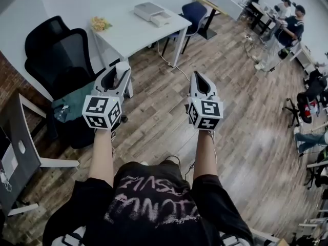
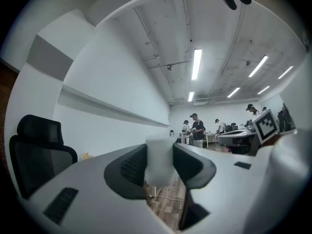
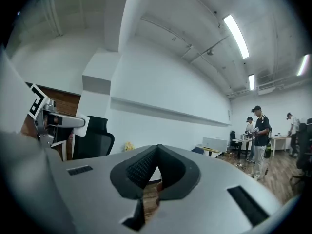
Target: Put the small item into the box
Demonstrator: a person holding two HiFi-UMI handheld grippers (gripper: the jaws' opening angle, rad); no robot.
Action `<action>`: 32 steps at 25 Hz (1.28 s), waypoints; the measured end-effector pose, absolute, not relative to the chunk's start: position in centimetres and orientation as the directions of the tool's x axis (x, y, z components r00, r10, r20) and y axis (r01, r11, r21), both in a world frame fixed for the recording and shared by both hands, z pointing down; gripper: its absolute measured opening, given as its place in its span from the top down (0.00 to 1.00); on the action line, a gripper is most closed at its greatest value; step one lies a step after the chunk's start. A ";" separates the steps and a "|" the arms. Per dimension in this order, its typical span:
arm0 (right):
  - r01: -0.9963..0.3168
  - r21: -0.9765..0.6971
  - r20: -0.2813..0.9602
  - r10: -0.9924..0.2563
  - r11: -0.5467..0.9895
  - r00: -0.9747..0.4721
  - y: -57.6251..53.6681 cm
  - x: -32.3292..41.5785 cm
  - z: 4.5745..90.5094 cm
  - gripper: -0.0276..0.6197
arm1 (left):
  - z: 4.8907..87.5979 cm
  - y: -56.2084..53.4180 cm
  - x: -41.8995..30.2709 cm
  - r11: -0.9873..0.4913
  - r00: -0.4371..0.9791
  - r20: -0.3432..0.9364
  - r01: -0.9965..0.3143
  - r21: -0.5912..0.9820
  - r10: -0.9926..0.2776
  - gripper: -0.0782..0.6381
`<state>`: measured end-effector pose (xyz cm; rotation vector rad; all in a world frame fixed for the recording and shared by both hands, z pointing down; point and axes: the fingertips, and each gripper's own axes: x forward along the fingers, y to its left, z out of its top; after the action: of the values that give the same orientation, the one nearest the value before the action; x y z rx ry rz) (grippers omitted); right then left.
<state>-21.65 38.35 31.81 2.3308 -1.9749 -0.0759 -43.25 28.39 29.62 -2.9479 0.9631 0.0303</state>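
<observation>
**Small item gripped, box well ahead**
The left gripper (image 1: 117,72) grasps the small white item (image 2: 159,161); the right gripper (image 1: 200,84) is clenched and empty. Hold the squeeze steady toward the likely box (image 1: 152,12) at twelve o'clock on the white table (image 1: 130,35).

White small item (image 2: 159,160), black-and-white patterned cube (image 1: 101,111), brown wood-plank floor (image 1: 246,137), black chair (image 1: 56,55)

A white table (image 1: 134,35) bearing yellow flowers (image 1: 100,23) stands on the wood floor (image 1: 246,122) between a black chair (image 1: 56,55) and a blue chair (image 1: 195,13), people (image 1: 290,28) working well beyond.
</observation>
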 end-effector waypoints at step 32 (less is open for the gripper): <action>-0.990 0.036 0.084 -0.987 -0.138 0.140 28.3 -13.1 35.7 0.95 | 31.7 18.7 -34.9 -0.817 0.817 0.001 -0.576 0.008 -0.576 0.66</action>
<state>-13.06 28.30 35.68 2.3087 -2.0065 0.0605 -34.87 18.66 31.74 -3.0024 0.9525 0.0023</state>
